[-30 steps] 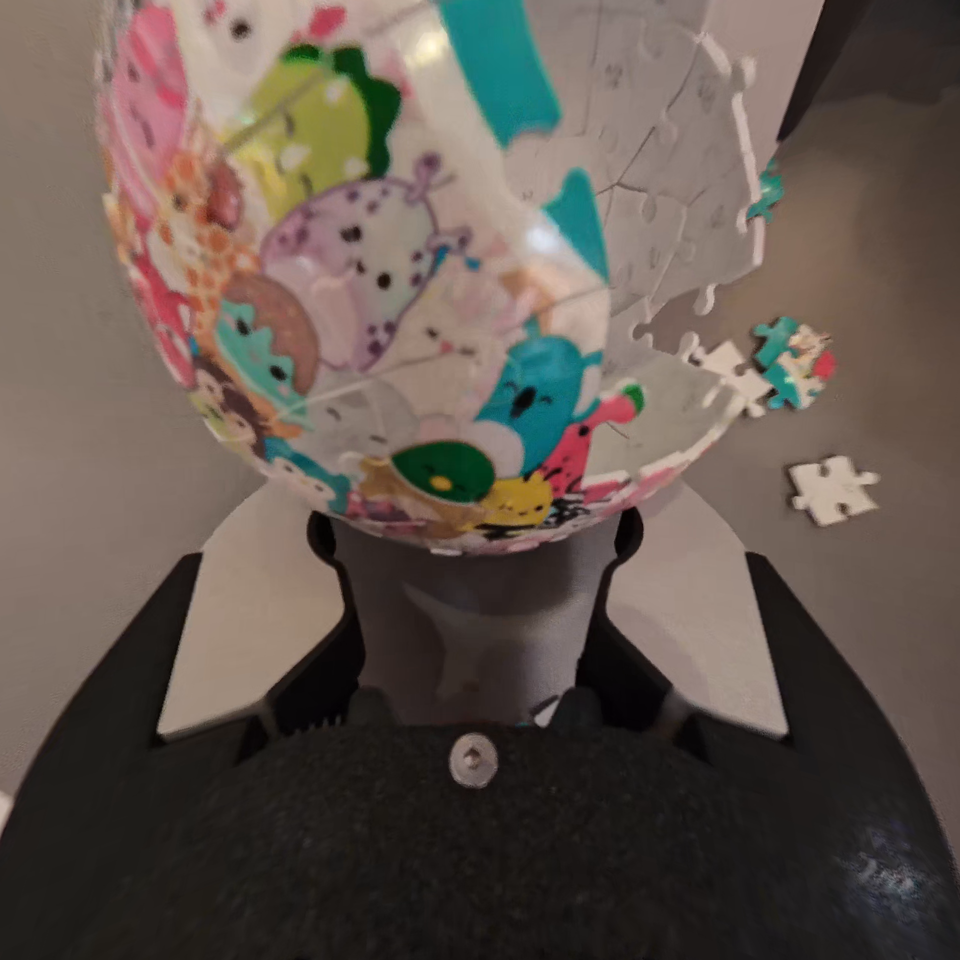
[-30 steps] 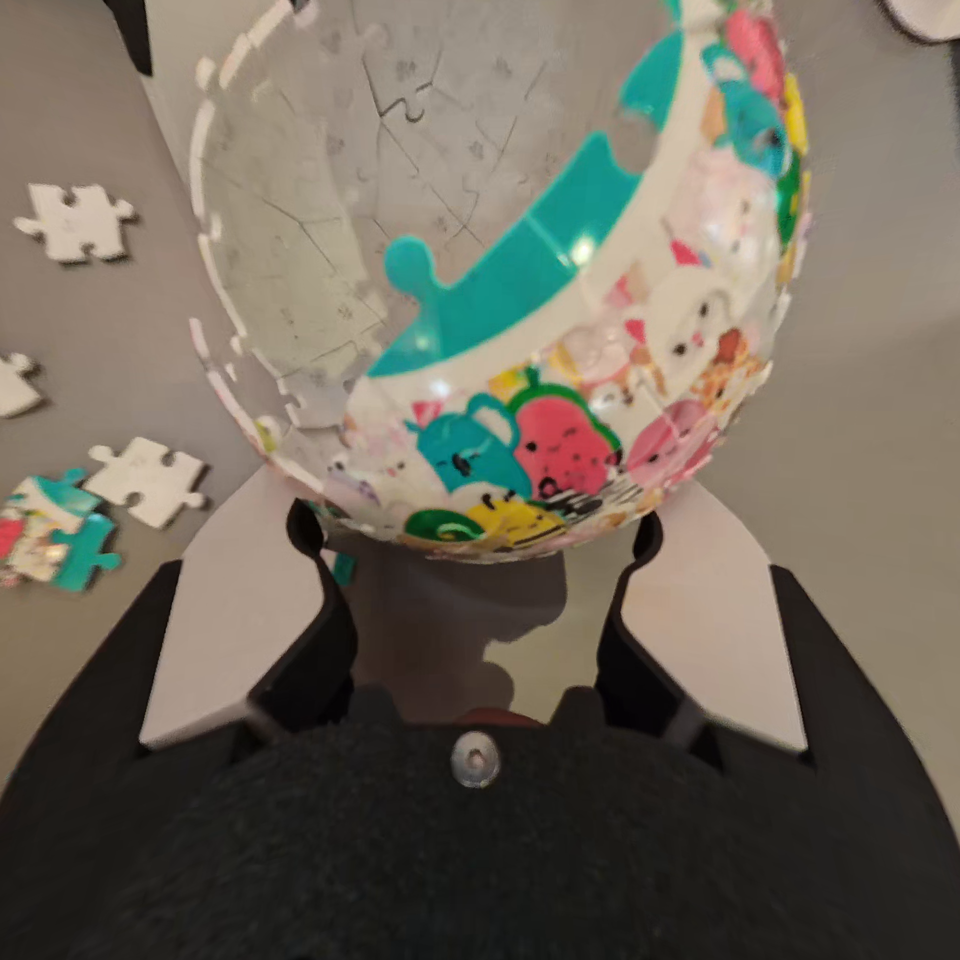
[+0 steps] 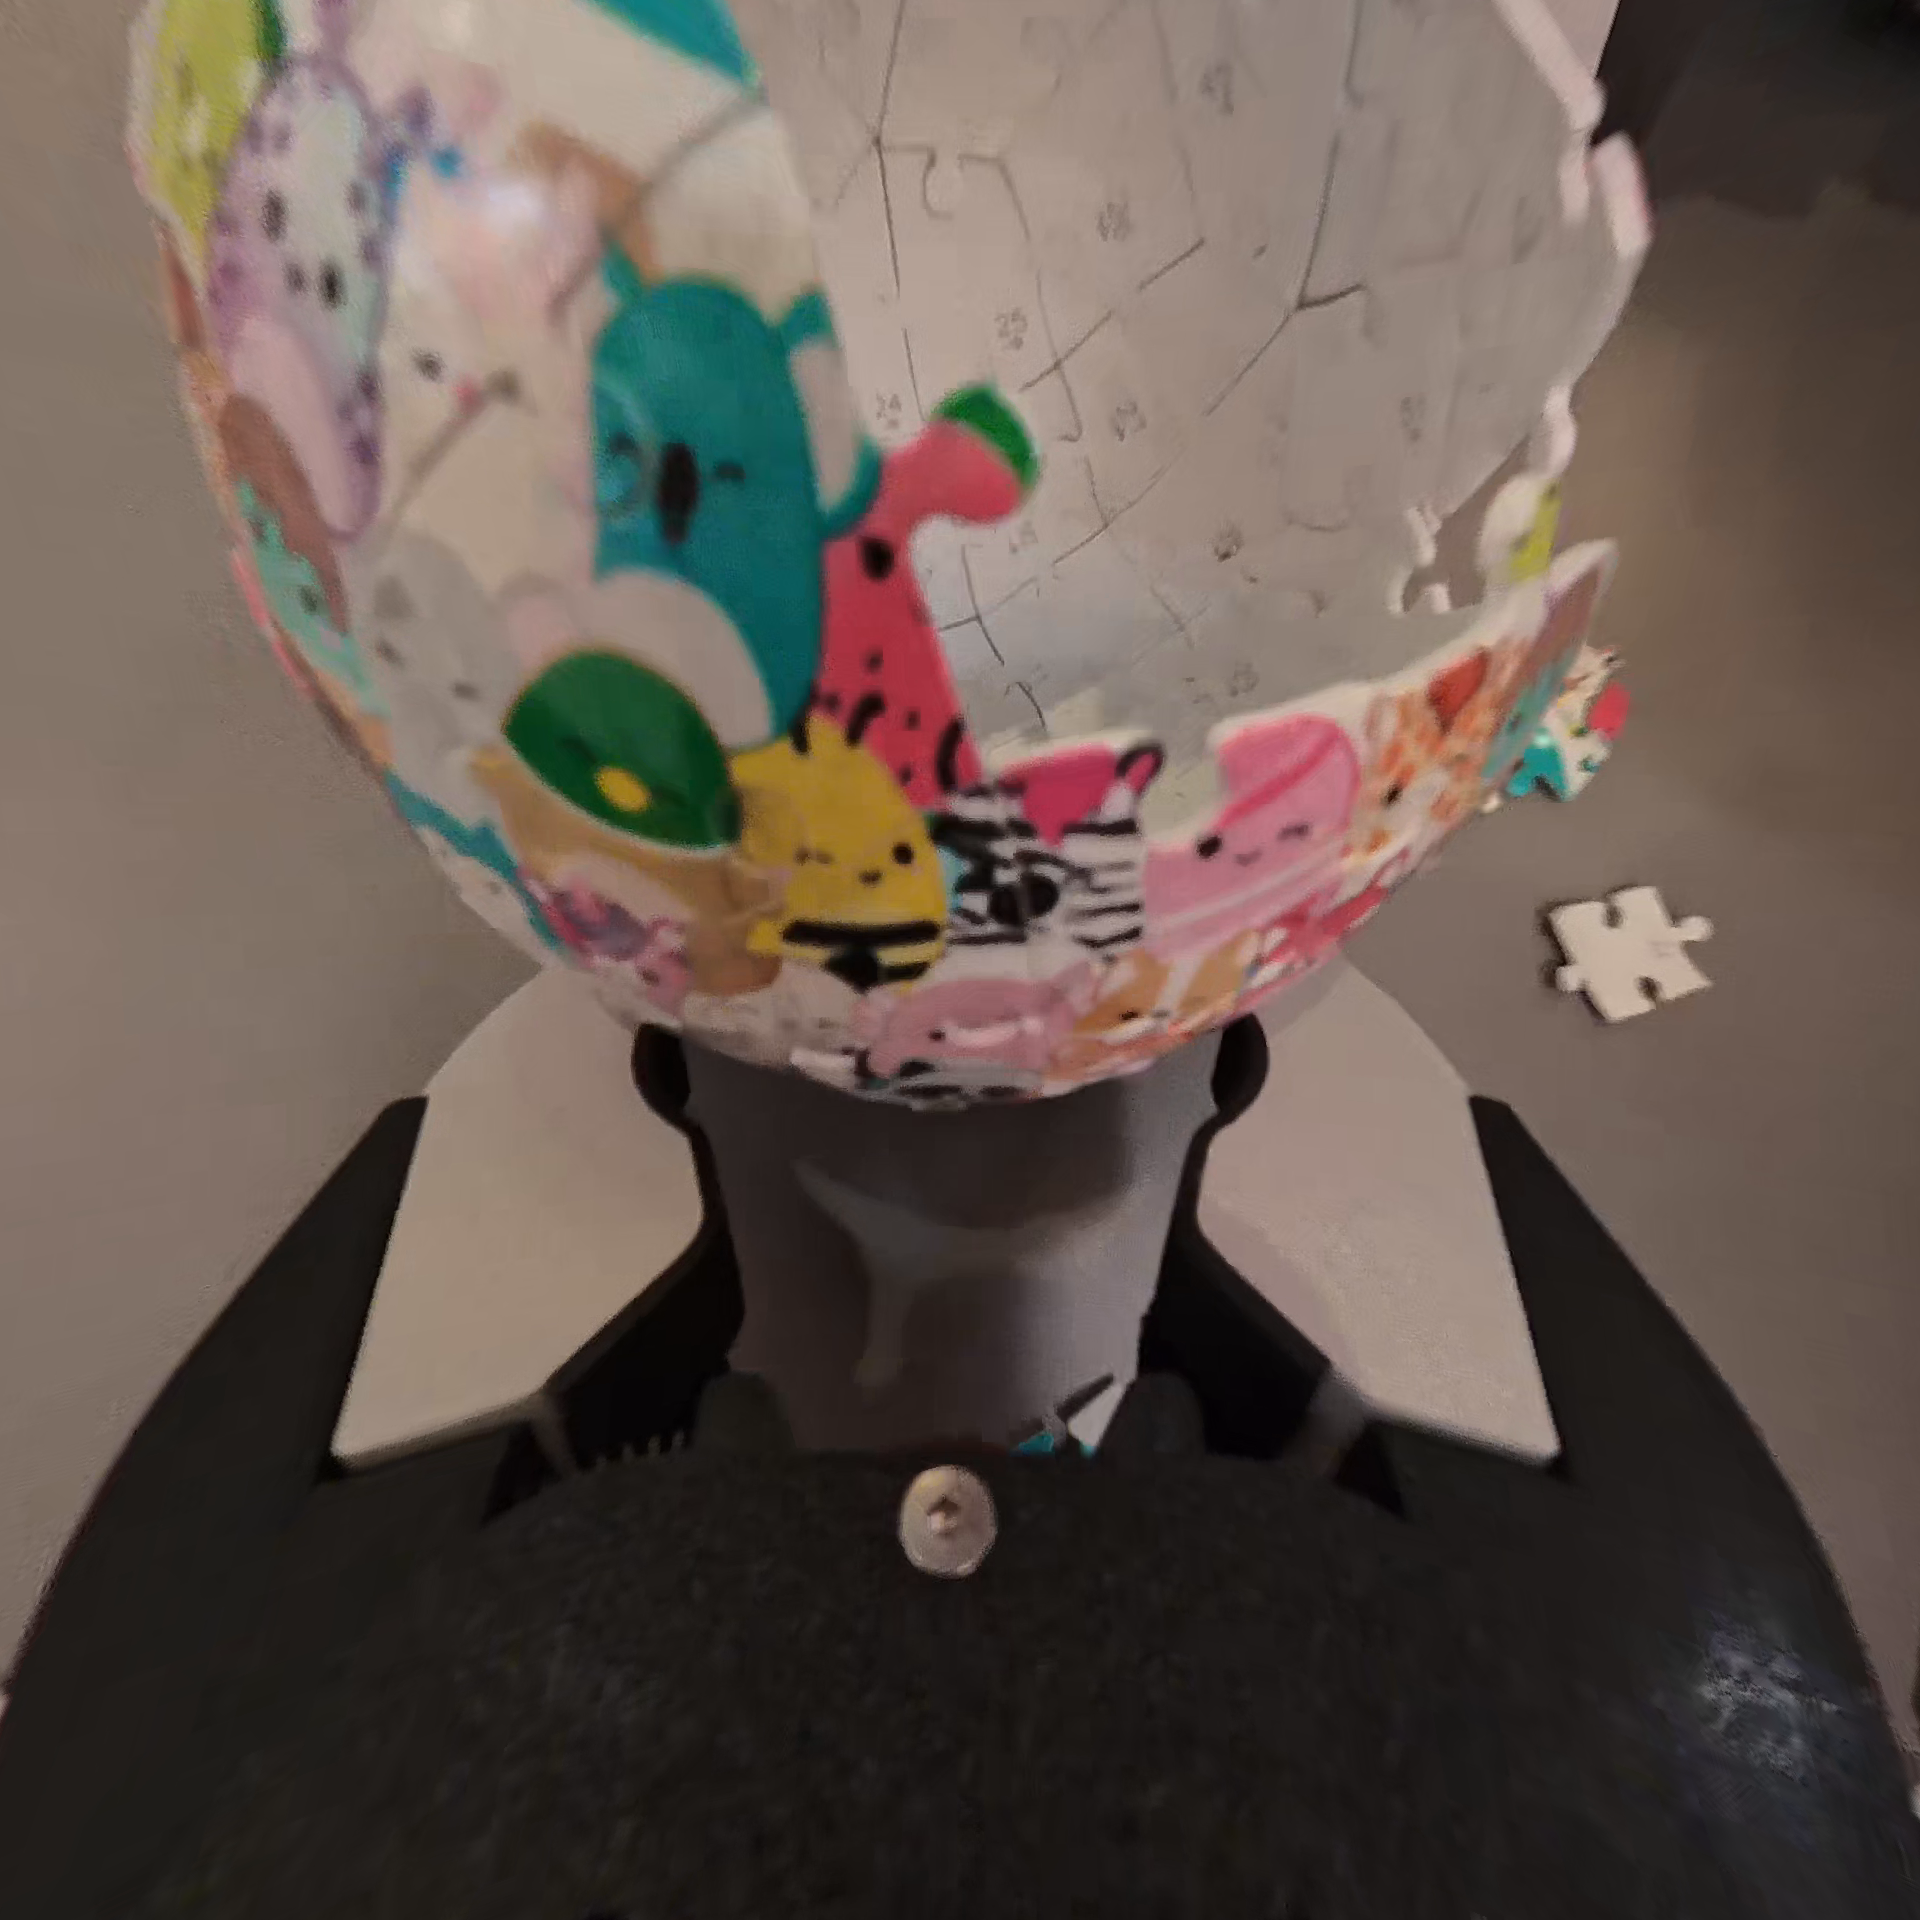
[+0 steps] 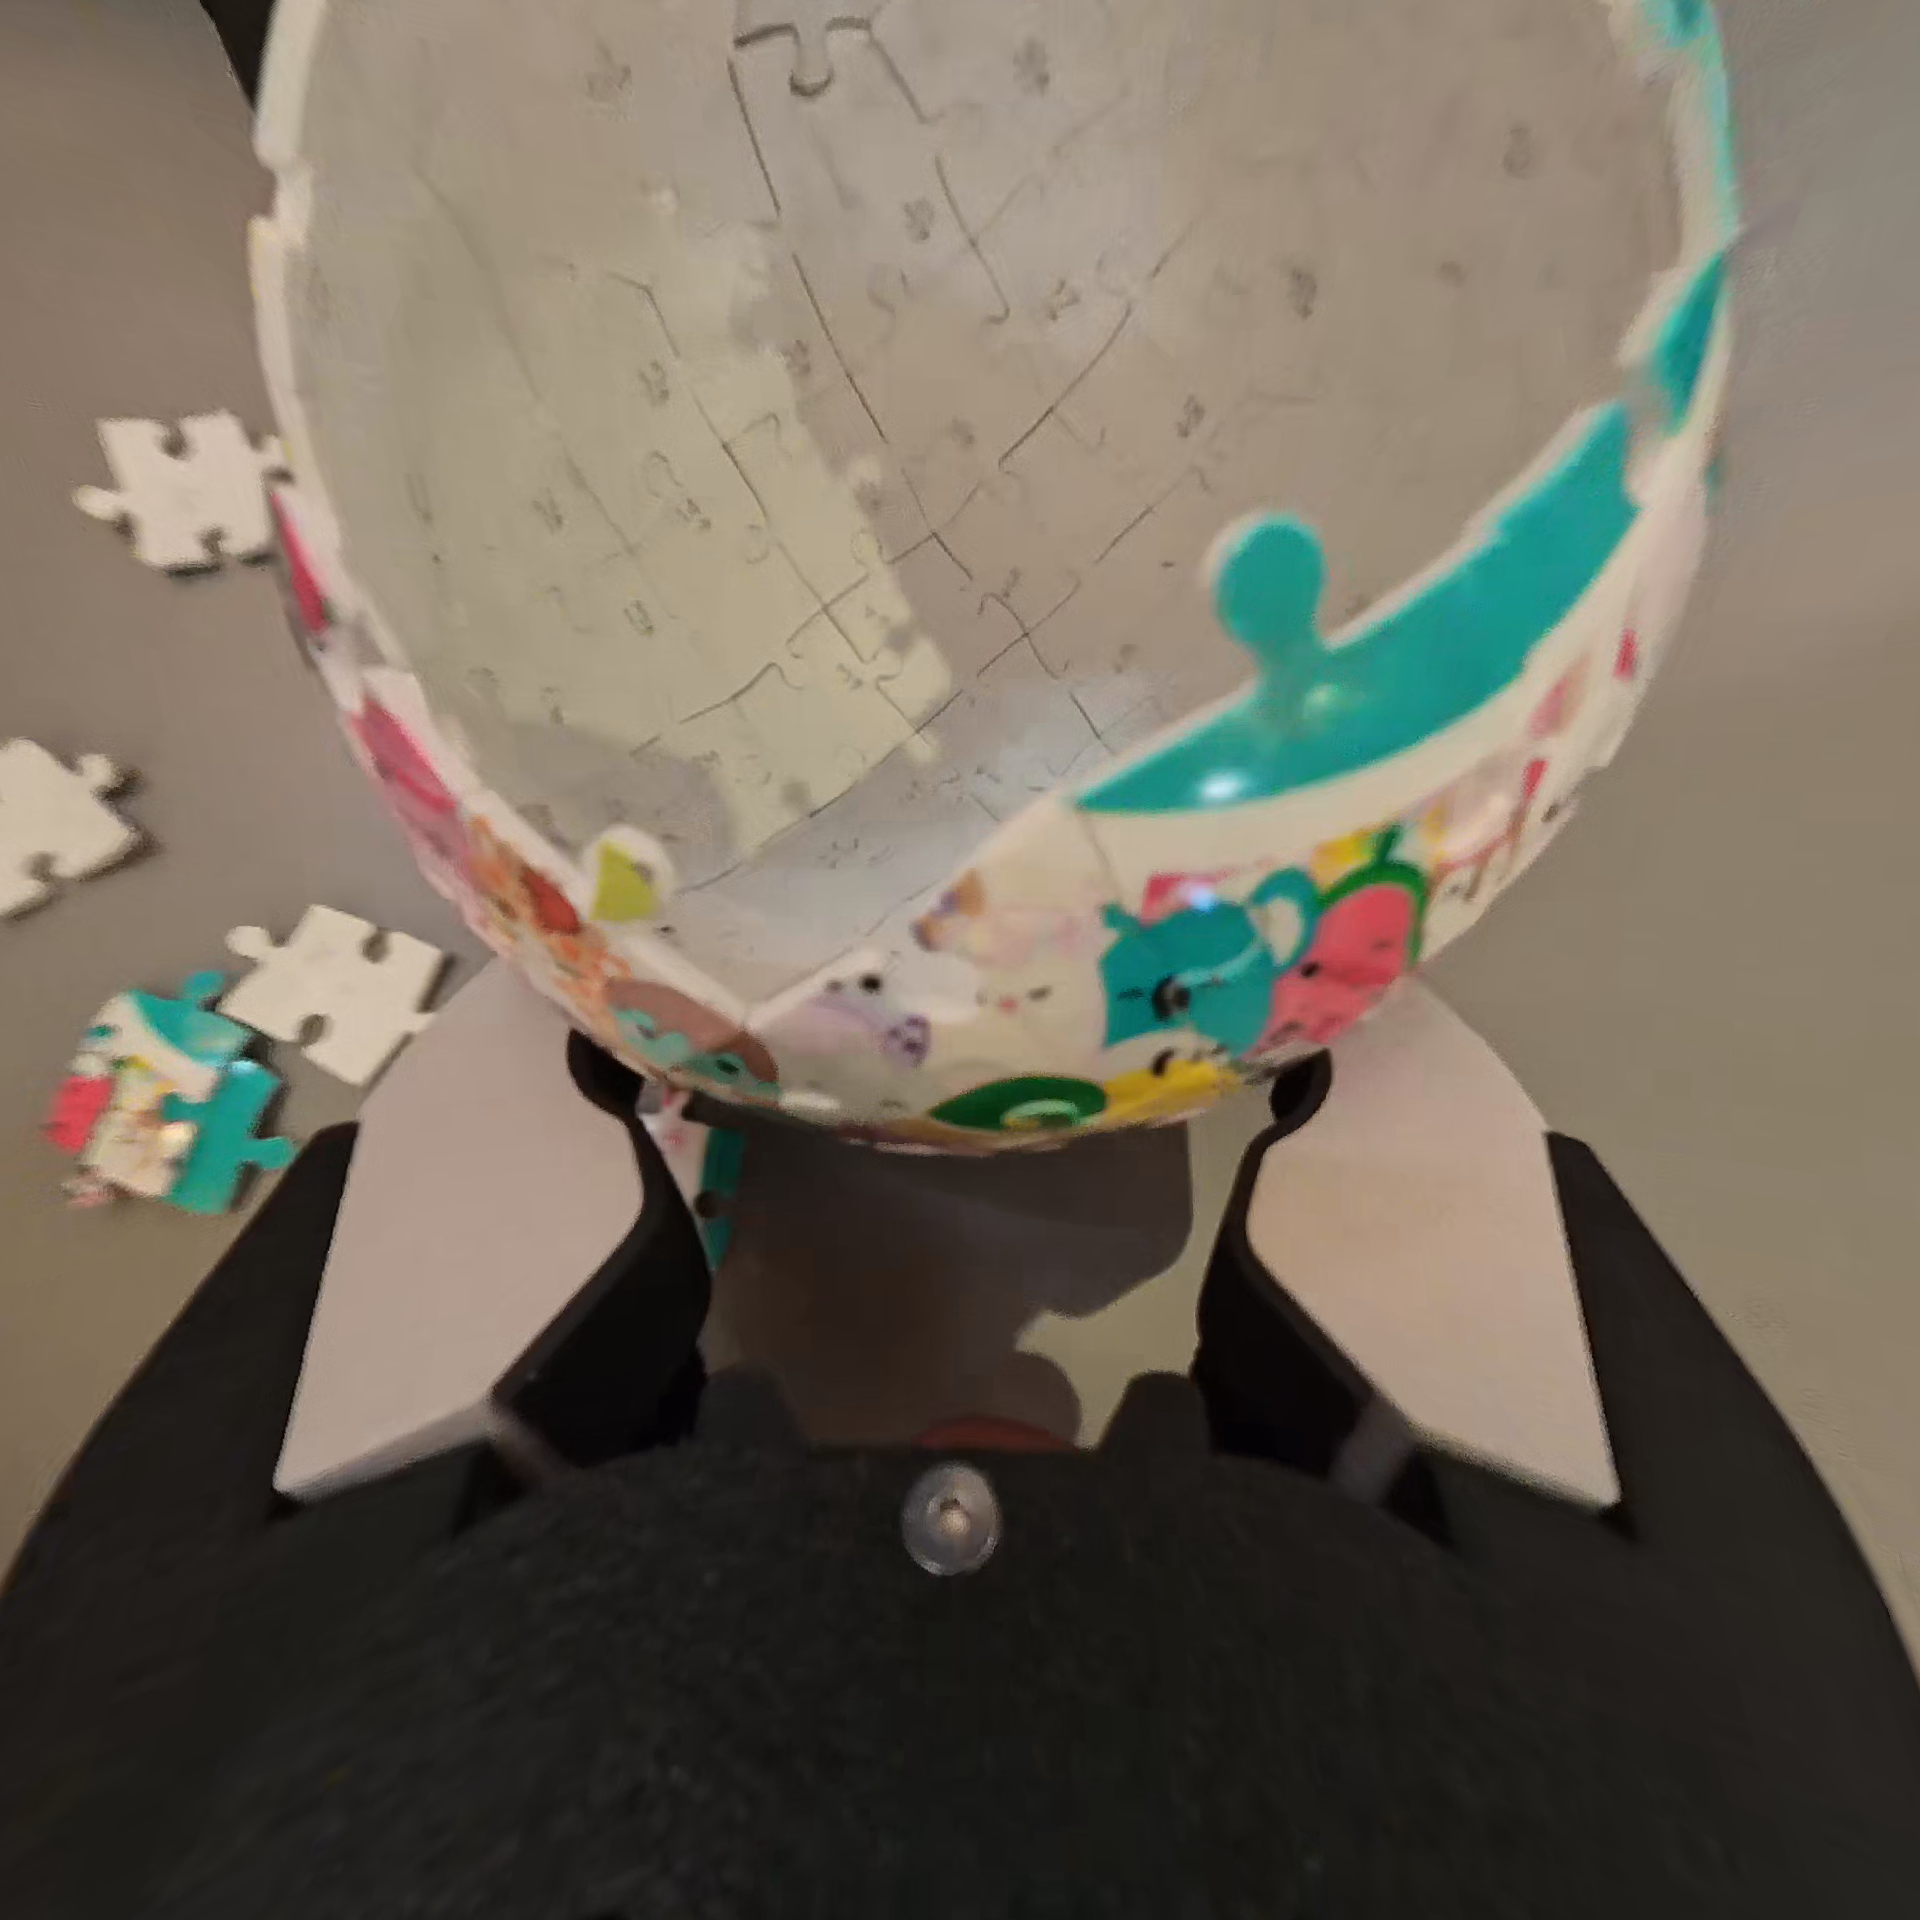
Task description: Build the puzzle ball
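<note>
In the left wrist view, the left gripper (image 3: 951, 1049) has its jaws spread, and the puzzle ball (image 3: 727, 623) sits right at the fingertips, filling the view from 9 to 2 o'clock; whether it is gripped cannot be told. Its open side shows the white inside. At 3 o'clock a white loose piece (image 3: 1626, 954) lies on the grey table (image 3: 1766, 623).

In the right wrist view, the right gripper (image 4: 951, 1081) is likewise spread beneath the ball (image 4: 1299, 935). At 8 to 9 o'clock lie a coloured cluster of pieces (image 4: 171, 1107) and several white pieces (image 4: 338, 987).
</note>
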